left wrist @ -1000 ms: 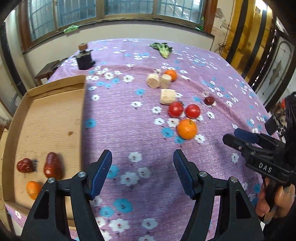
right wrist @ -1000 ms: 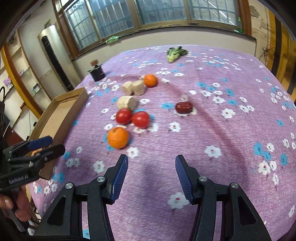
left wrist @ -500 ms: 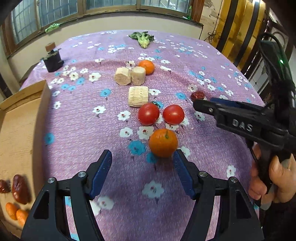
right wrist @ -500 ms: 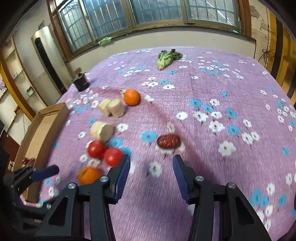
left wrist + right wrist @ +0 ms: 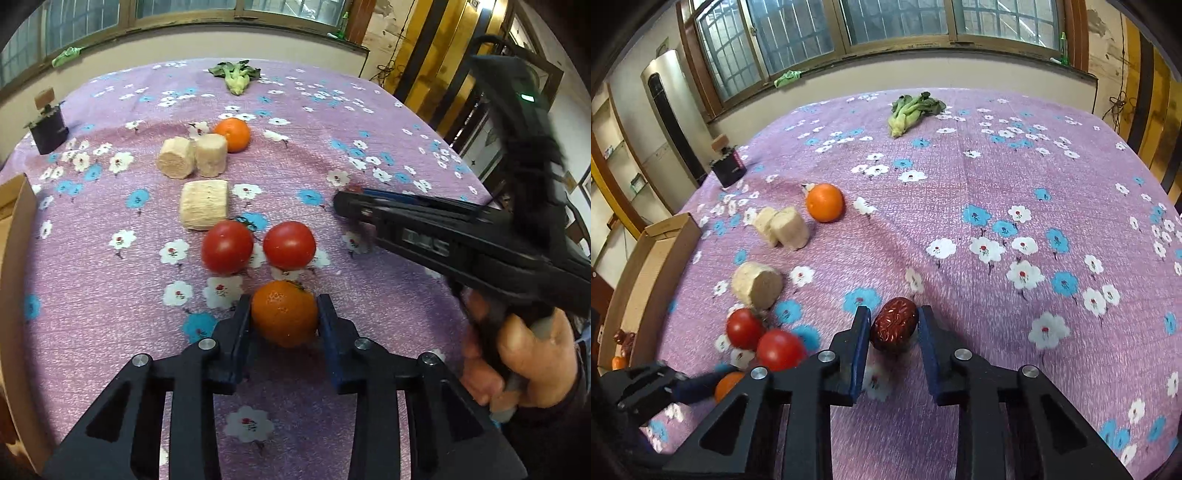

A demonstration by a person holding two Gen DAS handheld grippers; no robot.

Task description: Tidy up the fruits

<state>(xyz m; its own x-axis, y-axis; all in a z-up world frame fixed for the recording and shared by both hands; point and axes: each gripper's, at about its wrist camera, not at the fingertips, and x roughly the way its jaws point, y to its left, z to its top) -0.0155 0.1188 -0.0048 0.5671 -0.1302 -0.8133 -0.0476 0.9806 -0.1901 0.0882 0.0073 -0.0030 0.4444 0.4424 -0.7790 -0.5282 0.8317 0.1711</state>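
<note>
On a purple flowered tablecloth (image 5: pixel 110 295) my left gripper (image 5: pixel 285 301) has a small orange (image 5: pixel 284 317) between its blue pads. Its jaws are closing and both pads touch the fruit's sides. My right gripper (image 5: pixel 894 312) is shut on a wrinkled red date (image 5: pixel 894 326) that rests on the cloth. Two red tomatoes (image 5: pixel 227 247) (image 5: pixel 290 245) lie just beyond the orange. A second orange (image 5: pixel 232 134) sits farther back. In the left wrist view the right gripper (image 5: pixel 340 203) comes in from the right, held by a hand (image 5: pixel 524 350).
Three beige cylinder pieces (image 5: pixel 203 208) (image 5: pixel 175 158) (image 5: pixel 210 155) lie behind the tomatoes. A green leafy vegetable (image 5: pixel 912 110) is near the far edge and a small black object (image 5: pixel 729 168) at the back left. A cardboard box (image 5: pixel 653 266) at the left edge holds some fruit (image 5: pixel 622 338).
Both grippers moved forward and down over the cloth. The left jaws closed from wide open onto the orange. The right jaws closed around the red date.
</note>
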